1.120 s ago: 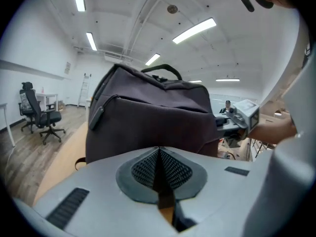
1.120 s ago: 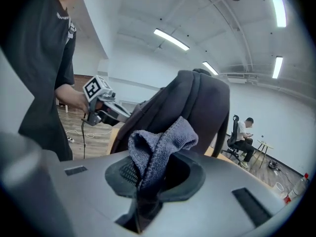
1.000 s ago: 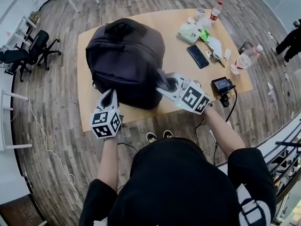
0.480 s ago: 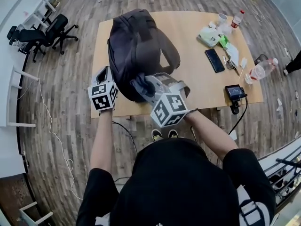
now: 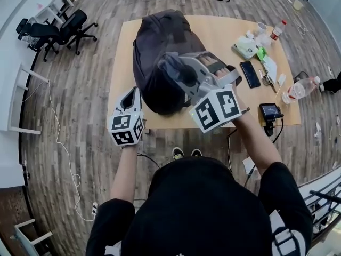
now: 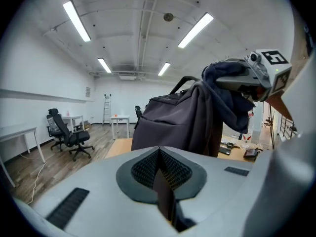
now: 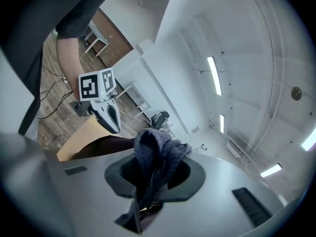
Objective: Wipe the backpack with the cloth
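Step in hand, as I read it: setting the cloth on the upper part of the pack to begin a wiping stroke.

Right gripper [image 5: 178, 71]: jaws clamped on a bunched dark blue-grey knit cloth [image 7: 157, 152], with the wad standing proud of the jaw tips. It is held high at the top of the dark grey fabric backpack [image 5: 160, 41]. In the left gripper view the cloth hangs against the pack's upper right side. Contact is likely but not certain.

Left gripper [image 5: 133, 93]: jaws fully closed with nothing between them. It is near the pack's near left side without touching, over the light wooden counter [image 5: 126, 63].

Backpack position: on the counter's left half, well apart from the clutter at the far right.

Orientation: it stands on its base with the carry loop uppermost, so the long axis is about vertical. A shoulder strap hangs down the side toward the right gripper.

Doing it well (judgement):
1. Press the wad, not the jaw tips, flat to the fabric.
2. Stroke along the long axis from top to base, in overlapping passes.
3. A soft upright pack may tip or slide under a push, so brace the opposite side with the closed left gripper first.
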Demonstrator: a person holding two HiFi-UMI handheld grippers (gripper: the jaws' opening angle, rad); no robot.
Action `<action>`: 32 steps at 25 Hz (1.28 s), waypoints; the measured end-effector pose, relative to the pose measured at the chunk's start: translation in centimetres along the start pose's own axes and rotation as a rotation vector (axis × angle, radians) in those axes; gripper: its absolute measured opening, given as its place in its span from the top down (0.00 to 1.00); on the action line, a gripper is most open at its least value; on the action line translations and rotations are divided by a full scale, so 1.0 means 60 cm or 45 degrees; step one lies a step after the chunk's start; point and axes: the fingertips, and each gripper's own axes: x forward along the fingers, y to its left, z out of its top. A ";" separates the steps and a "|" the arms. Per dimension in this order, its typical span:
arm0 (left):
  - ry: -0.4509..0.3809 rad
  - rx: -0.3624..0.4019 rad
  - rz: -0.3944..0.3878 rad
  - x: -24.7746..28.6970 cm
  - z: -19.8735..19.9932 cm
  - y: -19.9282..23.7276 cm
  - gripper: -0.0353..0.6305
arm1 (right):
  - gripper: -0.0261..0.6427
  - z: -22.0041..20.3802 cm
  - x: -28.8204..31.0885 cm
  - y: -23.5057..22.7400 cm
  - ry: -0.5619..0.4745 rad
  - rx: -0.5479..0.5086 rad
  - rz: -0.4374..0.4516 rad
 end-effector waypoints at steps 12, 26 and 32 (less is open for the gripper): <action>-0.046 -0.118 -0.004 -0.046 0.008 -0.007 0.92 | 0.86 -0.007 -0.001 -0.028 -0.117 0.025 -0.278; -0.008 -0.162 0.028 -0.070 -0.028 0.002 0.92 | 0.86 -0.019 -0.041 0.114 -0.450 0.237 -0.219; 0.004 -0.184 0.043 -0.072 -0.036 0.002 0.92 | 0.86 -0.096 -0.008 0.263 -0.350 0.252 0.126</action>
